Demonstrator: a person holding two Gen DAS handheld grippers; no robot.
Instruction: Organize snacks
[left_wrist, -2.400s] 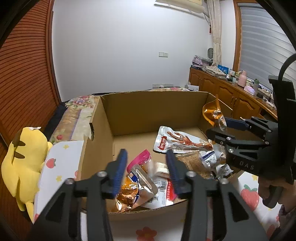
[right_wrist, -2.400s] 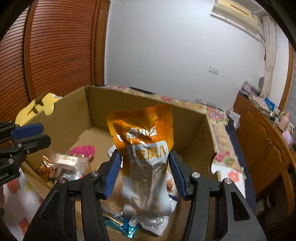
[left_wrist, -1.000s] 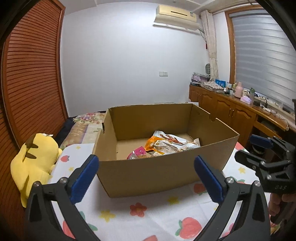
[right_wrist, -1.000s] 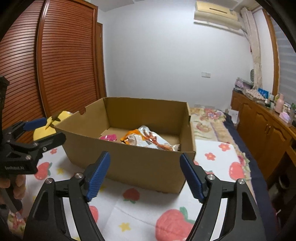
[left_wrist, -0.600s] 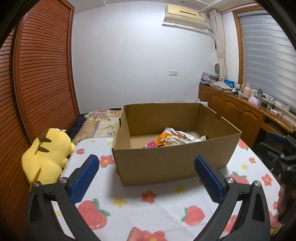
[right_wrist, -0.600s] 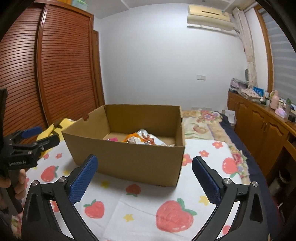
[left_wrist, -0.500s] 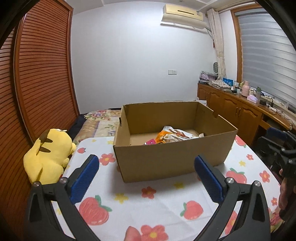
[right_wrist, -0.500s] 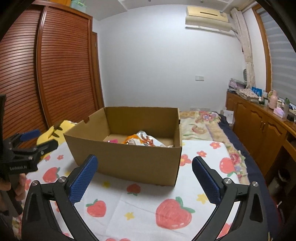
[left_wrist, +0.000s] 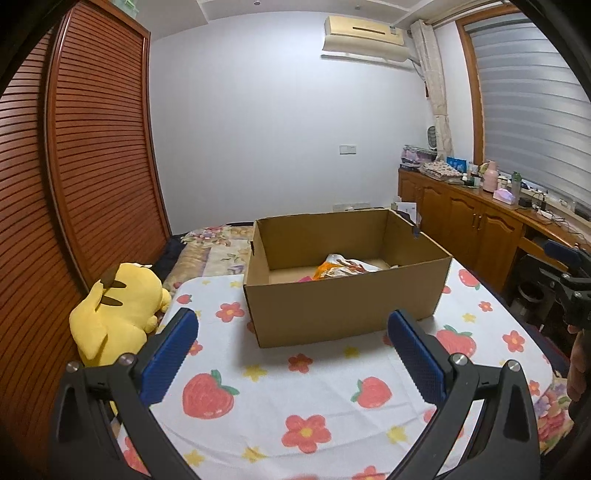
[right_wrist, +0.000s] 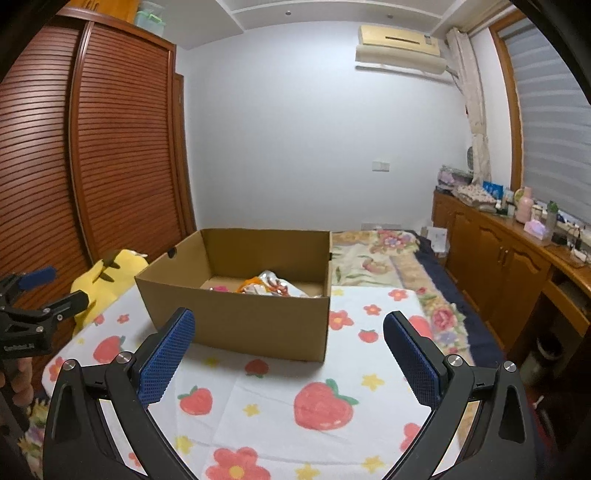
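Box (left_wrist: 343, 306) – one, holding snacks (left_wrist: 341, 266) – before two hand-held grippers (left_wrist: 293, 354) (right_wrist: 288, 350), both gaping.

Cardboard box (left_wrist: 347, 306) set on a covered table (left_wrist: 273, 398), ahead of both tongs and well apart from them. Snack packets (left_wrist: 341, 266) inside the box, toward its far right. Plush toy (left_wrist: 118, 306) off the table's left edge, left of the left tongs (left_wrist: 291, 354). Low cabinets (right_wrist: 498, 258) along the wall, right of the right tongs (right_wrist: 290, 350). Bed (right_wrist: 380, 254) behind the table.
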